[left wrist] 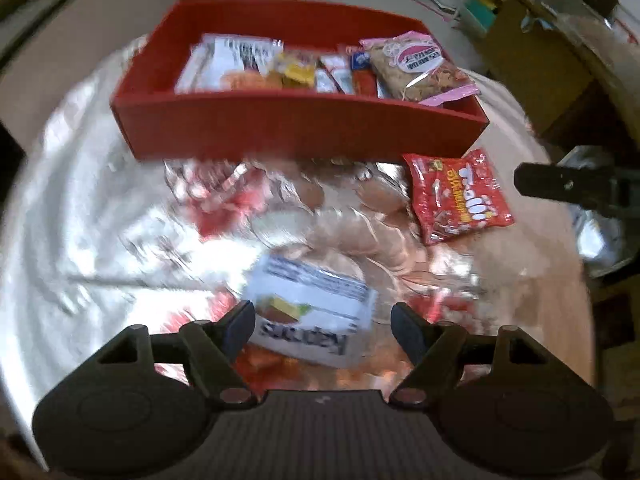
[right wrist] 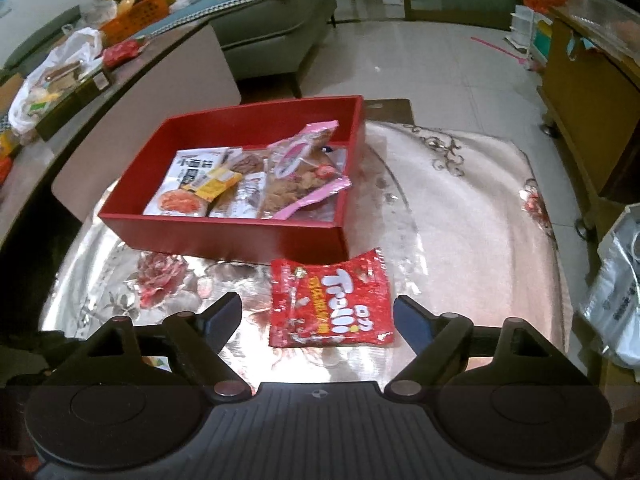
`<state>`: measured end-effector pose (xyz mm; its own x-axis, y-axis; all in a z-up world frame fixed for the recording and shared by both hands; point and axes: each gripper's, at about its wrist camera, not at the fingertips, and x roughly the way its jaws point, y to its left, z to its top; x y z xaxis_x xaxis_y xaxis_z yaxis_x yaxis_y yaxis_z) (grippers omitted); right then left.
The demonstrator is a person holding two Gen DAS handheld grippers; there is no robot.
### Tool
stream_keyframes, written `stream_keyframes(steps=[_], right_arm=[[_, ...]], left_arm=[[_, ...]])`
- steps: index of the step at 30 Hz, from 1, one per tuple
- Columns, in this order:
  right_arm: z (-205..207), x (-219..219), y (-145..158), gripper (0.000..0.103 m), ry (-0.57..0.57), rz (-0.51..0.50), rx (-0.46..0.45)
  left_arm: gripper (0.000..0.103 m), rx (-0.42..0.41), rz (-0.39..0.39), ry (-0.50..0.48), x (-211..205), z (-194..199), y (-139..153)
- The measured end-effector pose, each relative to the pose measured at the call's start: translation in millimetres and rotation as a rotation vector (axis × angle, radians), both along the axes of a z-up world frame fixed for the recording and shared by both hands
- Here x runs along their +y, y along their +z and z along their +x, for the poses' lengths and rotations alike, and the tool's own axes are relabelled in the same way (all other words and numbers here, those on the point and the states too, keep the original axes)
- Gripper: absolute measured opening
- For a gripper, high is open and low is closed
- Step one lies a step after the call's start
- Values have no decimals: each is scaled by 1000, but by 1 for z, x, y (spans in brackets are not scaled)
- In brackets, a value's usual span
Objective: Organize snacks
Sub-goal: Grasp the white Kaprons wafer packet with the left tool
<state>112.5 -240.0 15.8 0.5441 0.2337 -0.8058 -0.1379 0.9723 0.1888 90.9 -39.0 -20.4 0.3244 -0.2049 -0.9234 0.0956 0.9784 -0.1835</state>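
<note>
Nearest to the left wrist camera, the left gripper (left wrist: 322, 326) has its fingers spread wide, and a white snack packet (left wrist: 316, 312) with dark letters lies on the table between them. The picture is blurred, so I cannot tell if a finger touches the packet. In the right wrist view, the right gripper (right wrist: 318, 320) is also wide apart, and the red Trolli bag (right wrist: 330, 300) lies flat between its fingertips, without touching either of them. The bag rests on the shiny flowered tablecloth (right wrist: 460, 216).

A little farther, just behind the Trolli bag, stands the red box (right wrist: 240, 236). The top edge of the bag is just beside the front wall of the box. Inside the box several snacks lie side by side: a white packet with an orange picture (right wrist: 188, 188) at the left, a small yellow packet (right wrist: 220, 184) on top of it, and a clear bag with pink edges (right wrist: 300, 168) at the right, tilted up against the others.

Far behind the table are a grey-green sofa (right wrist: 276, 20) and a tiled floor (right wrist: 420, 52).
</note>
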Motion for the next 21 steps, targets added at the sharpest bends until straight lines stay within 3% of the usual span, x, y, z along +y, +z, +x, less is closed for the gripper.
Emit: stream_keyframes(steps=[2, 9, 12, 17, 21], right_arm=[[2, -4, -3, 87, -17, -3, 12], [0, -3, -3, 87, -4, 1, 9], [0, -6, -5, 87, -14, -3, 18], [-2, -11, -3, 87, -12, 4, 12], [-2, -7, -4, 87, -7, 0, 14]], left_arm=[[69, -1, 36, 40, -1, 2, -7], [79, -37, 189, -40, -33, 6, -32], [67, -34, 192, -73, -33, 2, -28], [66, 4, 227, -68, -5, -12, -25], [66, 24, 167, -32, 24, -23, -22]])
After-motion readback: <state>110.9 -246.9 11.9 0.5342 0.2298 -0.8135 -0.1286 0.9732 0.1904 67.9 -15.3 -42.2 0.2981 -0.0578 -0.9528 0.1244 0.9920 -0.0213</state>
